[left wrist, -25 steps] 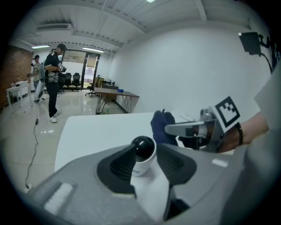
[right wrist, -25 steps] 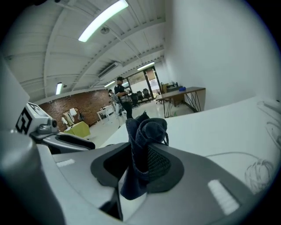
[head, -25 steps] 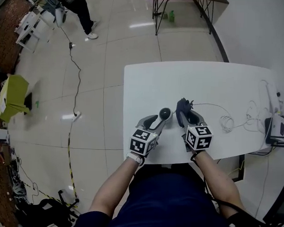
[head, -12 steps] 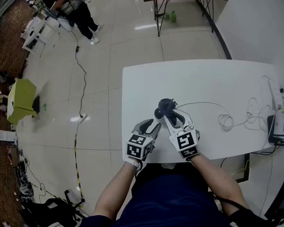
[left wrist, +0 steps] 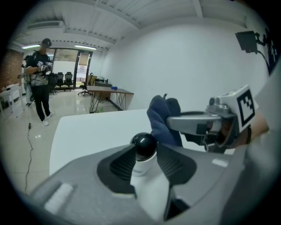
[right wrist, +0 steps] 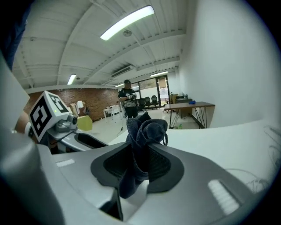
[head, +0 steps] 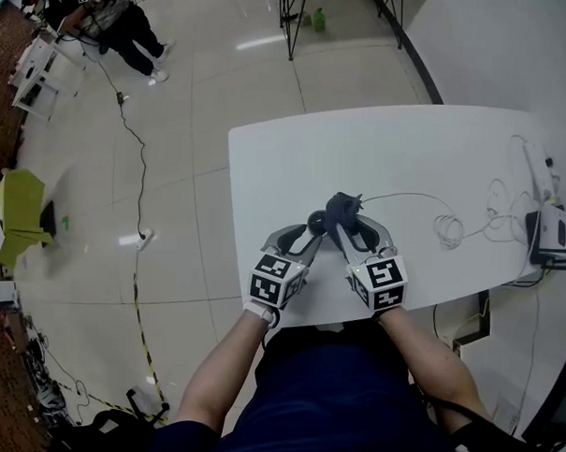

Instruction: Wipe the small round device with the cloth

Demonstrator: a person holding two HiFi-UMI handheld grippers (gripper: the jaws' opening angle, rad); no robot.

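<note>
Right gripper (head: 347,225) swung leftward since earlier, pinching crumpled dark blue cloth (head: 342,208) just beside small round black-topped white device (head: 317,220), clamped in left gripper (head: 311,233), above white table (head: 408,151).

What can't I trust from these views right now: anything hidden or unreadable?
- Head view: whether the cloth touches the device; too small, overlapping.
- Left gripper view: device's base, hidden inside the left gripper.
- Right gripper view: device not seen; cloth fills the middle.
</note>
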